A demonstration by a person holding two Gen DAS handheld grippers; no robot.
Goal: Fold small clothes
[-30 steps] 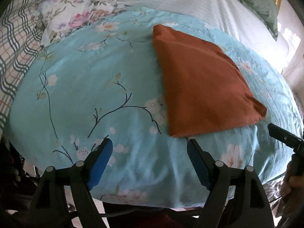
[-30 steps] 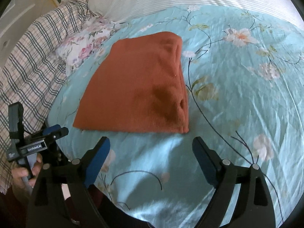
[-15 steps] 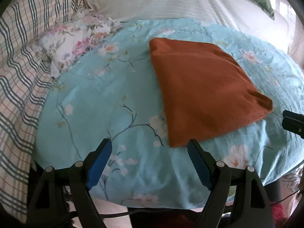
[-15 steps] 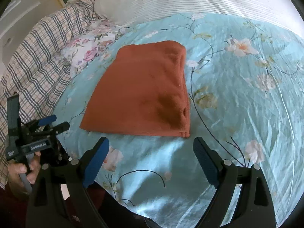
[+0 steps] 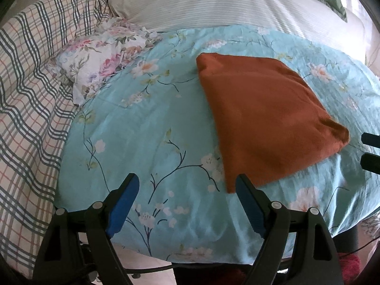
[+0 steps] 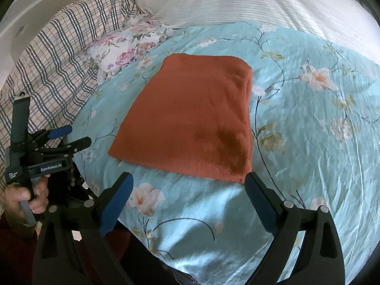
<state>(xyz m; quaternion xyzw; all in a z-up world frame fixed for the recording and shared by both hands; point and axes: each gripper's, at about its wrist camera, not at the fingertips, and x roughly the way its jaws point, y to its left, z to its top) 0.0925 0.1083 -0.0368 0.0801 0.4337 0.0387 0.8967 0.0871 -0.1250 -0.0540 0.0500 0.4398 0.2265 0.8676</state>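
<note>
Cloth [image 5: 263, 118], rust-orange and folded flat, lies on the floral cover [image 5: 147, 123] of the bed. Left tongs [image 5: 187, 190] hover at its near corner, spread apart and empty. Right tongs [image 6: 188, 190] likewise gape, holding nothing.

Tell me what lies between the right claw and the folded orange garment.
Only bare floral bedspread, seen in the right wrist view. The open right claw is just short of the orange garment, not touching it.

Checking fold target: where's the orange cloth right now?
Orange cloth lies flat on the teal floral sheet, ahead of both open grippers, right of the pink floral pillow.
</note>
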